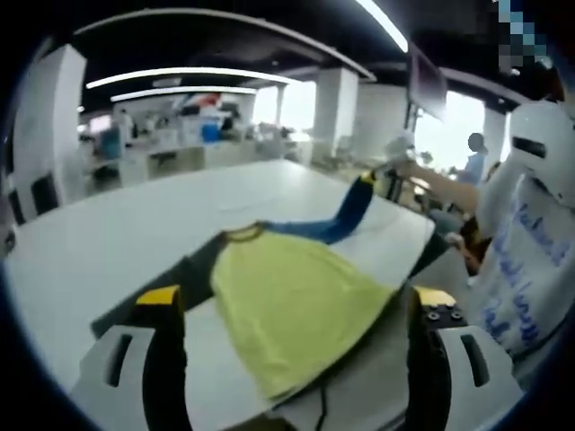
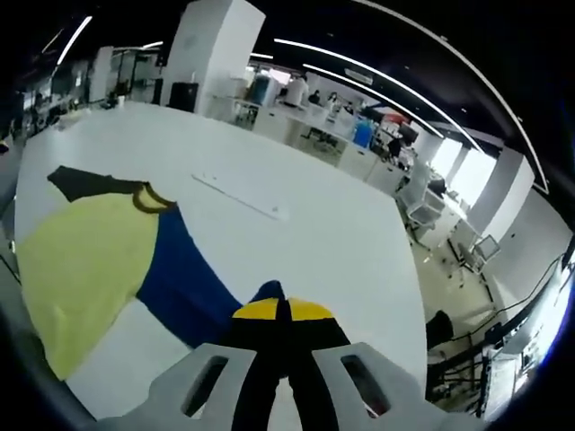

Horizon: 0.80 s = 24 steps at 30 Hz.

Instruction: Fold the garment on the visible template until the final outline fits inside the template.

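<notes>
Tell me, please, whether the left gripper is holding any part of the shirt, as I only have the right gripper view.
Observer: No. In the left gripper view, the left gripper has its jaws wide apart and is closed on nothing; the yellow shirt lies flat ahead of it.
Operator: Thank you. Is the sleeve I am gripping off the table?
Observer: Yes. The blue sleeve rises from the shoulder, up off the table, to the right gripper.
Operator: Is anything near the hem?
Observer: A thin dark cable lies just beyond the hem, on the side nearest the left gripper.
</notes>
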Each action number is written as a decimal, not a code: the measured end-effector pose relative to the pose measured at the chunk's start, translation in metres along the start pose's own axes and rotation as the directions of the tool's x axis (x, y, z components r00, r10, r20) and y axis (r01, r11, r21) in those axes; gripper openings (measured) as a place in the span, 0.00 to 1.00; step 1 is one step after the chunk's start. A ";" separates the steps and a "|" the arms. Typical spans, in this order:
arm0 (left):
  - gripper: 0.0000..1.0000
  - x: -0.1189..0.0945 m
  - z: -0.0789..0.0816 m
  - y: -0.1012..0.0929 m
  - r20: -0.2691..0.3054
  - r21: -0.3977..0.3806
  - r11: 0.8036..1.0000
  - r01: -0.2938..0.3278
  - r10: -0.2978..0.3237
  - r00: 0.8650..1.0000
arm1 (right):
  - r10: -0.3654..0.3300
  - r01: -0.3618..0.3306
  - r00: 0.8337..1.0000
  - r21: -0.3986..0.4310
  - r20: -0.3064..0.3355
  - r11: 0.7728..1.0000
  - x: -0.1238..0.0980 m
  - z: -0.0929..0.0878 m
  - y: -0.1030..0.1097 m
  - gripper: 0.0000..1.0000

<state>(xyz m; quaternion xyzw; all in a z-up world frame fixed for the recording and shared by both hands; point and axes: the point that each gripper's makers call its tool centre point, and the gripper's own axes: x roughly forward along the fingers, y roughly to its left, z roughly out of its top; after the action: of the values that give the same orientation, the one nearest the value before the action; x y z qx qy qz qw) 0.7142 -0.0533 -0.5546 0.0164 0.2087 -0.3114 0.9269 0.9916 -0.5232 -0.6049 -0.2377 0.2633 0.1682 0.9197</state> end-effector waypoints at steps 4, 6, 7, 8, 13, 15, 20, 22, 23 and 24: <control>0.99 -0.002 0.001 0.000 0.008 0.003 1.000 0.017 -0.017 1.000 | 0.008 -0.008 1.000 -0.007 0.007 1.000 0.001 0.007 0.006 0.01; 0.99 -0.002 0.001 0.001 0.010 0.004 1.000 0.017 -0.017 1.000 | 0.013 -0.013 1.000 -0.014 0.009 1.000 0.000 0.011 0.011 0.01; 0.99 -0.002 0.001 0.001 0.008 0.007 1.000 0.018 -0.018 1.000 | 0.015 -0.015 1.000 -0.015 0.009 1.000 0.000 0.013 0.011 0.01; 0.99 -0.003 0.001 0.001 0.008 0.010 1.000 0.020 -0.020 1.000 | 0.017 -0.017 1.000 -0.017 0.011 1.000 0.001 0.015 0.013 0.01; 0.99 -0.005 0.001 0.003 0.009 0.015 1.000 0.024 -0.024 1.000 | 0.024 -0.023 1.000 -0.025 0.020 0.999 -0.001 0.022 0.025 0.01; 0.99 -0.007 0.001 0.004 0.008 0.018 1.000 0.022 -0.022 1.000 | 0.026 -0.026 0.999 -0.020 0.021 0.999 -0.001 0.024 0.032 0.01; 0.99 -0.009 0.004 0.008 0.022 0.020 1.000 0.020 -0.020 1.000 | 0.039 -0.039 0.999 -0.023 0.017 0.999 0.004 0.028 0.039 0.01; 0.99 -0.009 0.001 0.007 0.010 0.025 0.999 0.022 -0.022 1.000 | 0.045 -0.044 0.999 -0.029 0.018 0.999 0.006 0.031 0.042 0.01; 0.99 -0.009 0.000 0.007 0.006 0.028 0.999 0.026 -0.026 1.000 | 0.048 -0.047 0.999 -0.032 0.019 0.998 0.007 0.033 0.044 0.01; 0.99 -0.010 0.000 0.006 0.005 0.029 0.999 0.028 -0.028 1.000 | 0.049 -0.048 0.999 -0.033 0.020 0.998 0.007 0.035 0.045 0.01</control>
<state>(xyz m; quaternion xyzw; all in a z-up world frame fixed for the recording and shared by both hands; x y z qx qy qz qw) 0.7108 -0.0429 -0.5514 0.0259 0.2018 -0.3273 0.9228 0.9918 -0.4662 -0.5987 -0.2445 0.2566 0.1973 0.9140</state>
